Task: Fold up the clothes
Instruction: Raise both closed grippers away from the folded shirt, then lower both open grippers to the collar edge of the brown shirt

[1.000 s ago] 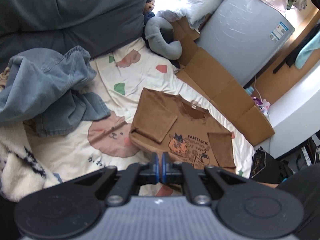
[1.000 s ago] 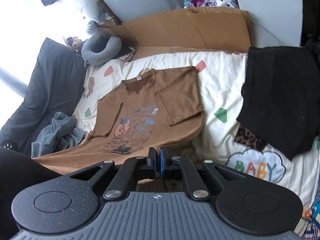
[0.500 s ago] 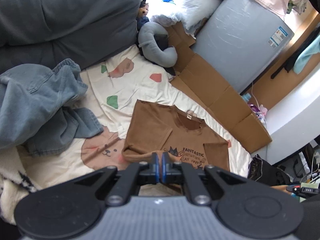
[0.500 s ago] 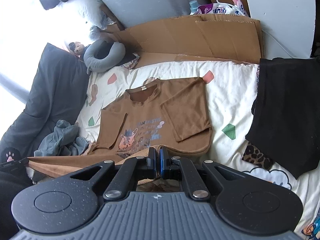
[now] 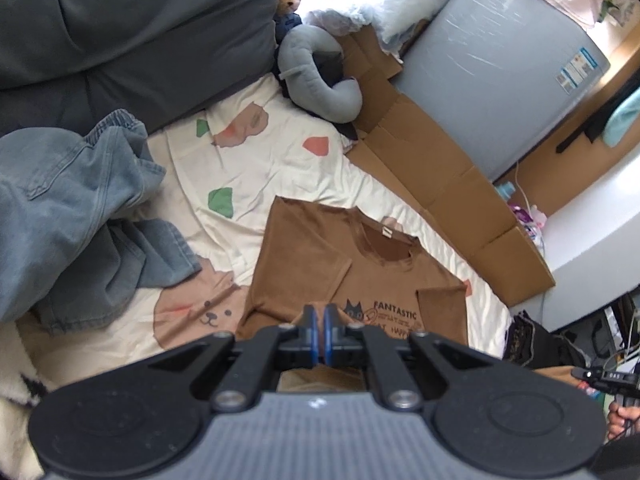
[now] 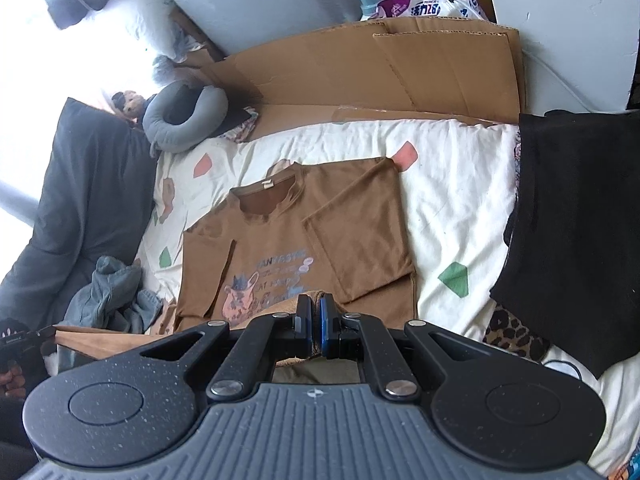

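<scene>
A brown T-shirt (image 5: 320, 256) with a cat print and the word FANTASTIC lies on the cream bedsheet (image 5: 256, 168), both sleeves folded inward. Its bottom hem is lifted up over the print toward the collar. My left gripper (image 5: 319, 330) is shut on the hem's left part, brown cloth pinched between the blue pads. In the right wrist view the same brown T-shirt (image 6: 288, 236) shows, and my right gripper (image 6: 315, 322) is shut on the hem's right part. The raised hem hides the lower half of the print.
Crumpled blue jeans (image 5: 68, 208) lie left of the shirt. A grey neck pillow (image 5: 316, 76) and flattened cardboard (image 5: 432, 168) line the far side. A black garment (image 6: 576, 232) lies right of the shirt. A dark grey cushion (image 5: 120, 28) backs the bed.
Both grippers have carried the hem forward over the shirt toward the collar. More of the print is covered than one second ago.
</scene>
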